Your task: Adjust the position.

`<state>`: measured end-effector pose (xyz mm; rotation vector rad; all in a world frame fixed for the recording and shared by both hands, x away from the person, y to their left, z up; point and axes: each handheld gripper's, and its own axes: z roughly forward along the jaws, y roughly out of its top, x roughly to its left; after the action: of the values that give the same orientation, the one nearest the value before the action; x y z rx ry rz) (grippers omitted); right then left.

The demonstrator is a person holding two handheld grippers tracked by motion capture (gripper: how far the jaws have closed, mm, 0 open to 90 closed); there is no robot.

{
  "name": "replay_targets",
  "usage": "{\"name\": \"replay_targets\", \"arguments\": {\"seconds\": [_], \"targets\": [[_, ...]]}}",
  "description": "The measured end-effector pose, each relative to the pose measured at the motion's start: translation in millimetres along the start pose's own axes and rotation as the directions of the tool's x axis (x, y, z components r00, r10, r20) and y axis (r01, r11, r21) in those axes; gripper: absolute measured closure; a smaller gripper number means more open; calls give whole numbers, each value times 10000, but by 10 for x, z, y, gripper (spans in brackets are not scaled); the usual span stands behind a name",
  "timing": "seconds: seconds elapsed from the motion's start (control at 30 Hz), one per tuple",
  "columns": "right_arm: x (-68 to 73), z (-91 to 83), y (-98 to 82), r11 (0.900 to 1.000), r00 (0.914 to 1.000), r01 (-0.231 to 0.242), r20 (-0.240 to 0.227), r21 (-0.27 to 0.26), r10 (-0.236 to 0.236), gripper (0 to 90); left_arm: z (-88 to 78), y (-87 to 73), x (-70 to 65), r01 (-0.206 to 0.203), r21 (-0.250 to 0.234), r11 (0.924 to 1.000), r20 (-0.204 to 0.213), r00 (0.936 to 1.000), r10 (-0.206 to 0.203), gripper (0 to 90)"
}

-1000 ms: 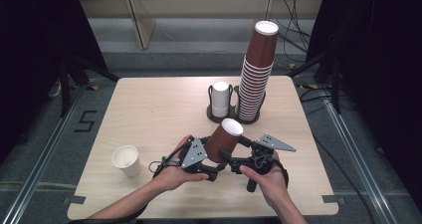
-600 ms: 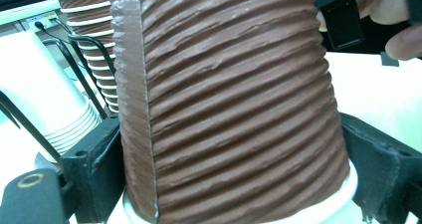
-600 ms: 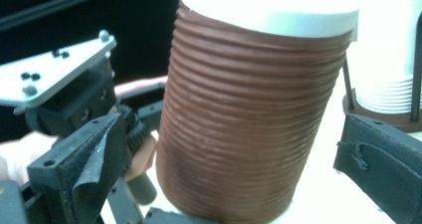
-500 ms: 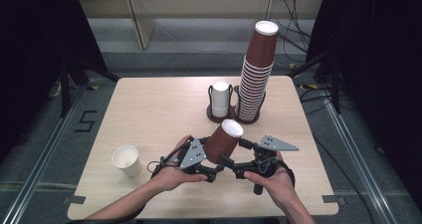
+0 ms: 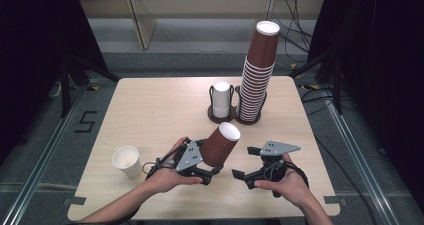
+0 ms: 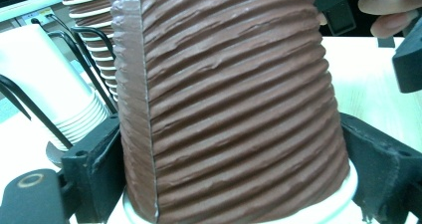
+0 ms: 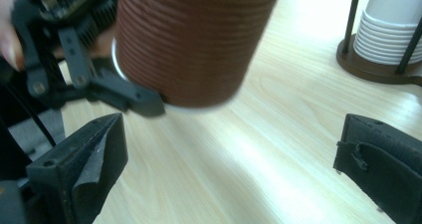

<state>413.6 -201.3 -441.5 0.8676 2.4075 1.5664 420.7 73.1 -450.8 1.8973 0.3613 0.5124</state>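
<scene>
- Brown ribbed paper cup (image 5: 220,145): tilted above the tabletop (image 5: 150,115), clasped near its rim by left gripper (image 5: 209,171) fingers.
- Light, crushable; hold gently mid-wall.
- Right gripper (image 5: 241,177) fingers spread, empty.

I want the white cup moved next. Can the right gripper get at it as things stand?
Probably not directly. The white cup stands at the table's left, and the left gripper holding the brown cup sits between it and the open right gripper.
</scene>
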Motion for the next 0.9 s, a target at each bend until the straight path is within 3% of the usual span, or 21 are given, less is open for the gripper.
{"name": "replay_targets", "arguments": {"seconds": [0.13, 0.2, 0.23, 0.33, 0.47, 0.57, 0.63, 0.7, 0.73, 0.77, 0.8, 0.83, 0.87, 0.9], "targets": [[-44, -21, -28, 9968, 9979, 646, -25, 461, -645, 11, -39, 13, 18, -211, 119, 9997, 82, 9997, 210, 104], [-53, -20, -41, 9945, 9974, 717, -64, 764, -714, 11, -60, 17, 25, -282, 126, 9995, 114, 9995, 281, 104], [-85, -16, -39, 9892, 9932, 1160, -105, 895, -1155, 12, -70, 18, 25, -308, 124, 9994, 122, 9995, 306, 104], [-115, 2, -41, 9784, 9866, 1628, -123, 1274, -1625, 14, -107, 16, 35, -423, 199, 9989, 185, 9989, 419, 105], [-127, 25, -43, 9649, 9799, 1995, -354, 1710, -1963, 25, -134, 3, 42, -571, 399, 9976, 316, 9979, 558, 104], [-125, 43, -43, 9486, 9697, 2444, -529, 2009, -2387, 37, -140, 1, 43, -737, 522, 9959, 426, 9965, 715, 104], [-129, 47, -40, 9420, 9645, 2641, -609, 2072, -2570, 45, -148, 9, 41, -825, 569, 9950, 465, 9957, 799, 104], [-121, 39, -39, 9418, 9694, 2453, -636, 2301, -2369, 46, -154, 16, 38, -880, 608, 9943, 523, 9950, 849, 105], [-123, 41, -38, 9383, 9668, 2555, -644, 2332, -2473, 46, -157, 20, 36, -939, 619, 9937, 557, 9943, 905, 104], [-137, 51, -30, 9301, 9577, 2878, -734, 2281, -2783, 46, -158, 22, 35, -983, 640, 9931, 579, 9938, 947, 105], [-121, 48, -34, 9328, 9632, 2686, -780, 2401, -2573, 47, -163, 26, 35, -1024, 706, 9922, 640, 9931, 979, 105], [-115, 46, -32, 9307, 9629, 2696, -807, 2470, -2575, 47, -162, 27, 31, -1069, 694, 9918, 624, 9928, 1027, 104], [-124, 50, -23, 9241, 9555, 2946, -871, 2434, -2817, 48, -162, 29, 30, -1094, 712, 9914, 649, 9924, 1048, 104], [-120, 49, -17, 9220, 9551, 2961, -913, 2493, -2820, 48, -162, 32, 31, -1121, 731, 9910, 675, 9919, 1073, 105]]}}
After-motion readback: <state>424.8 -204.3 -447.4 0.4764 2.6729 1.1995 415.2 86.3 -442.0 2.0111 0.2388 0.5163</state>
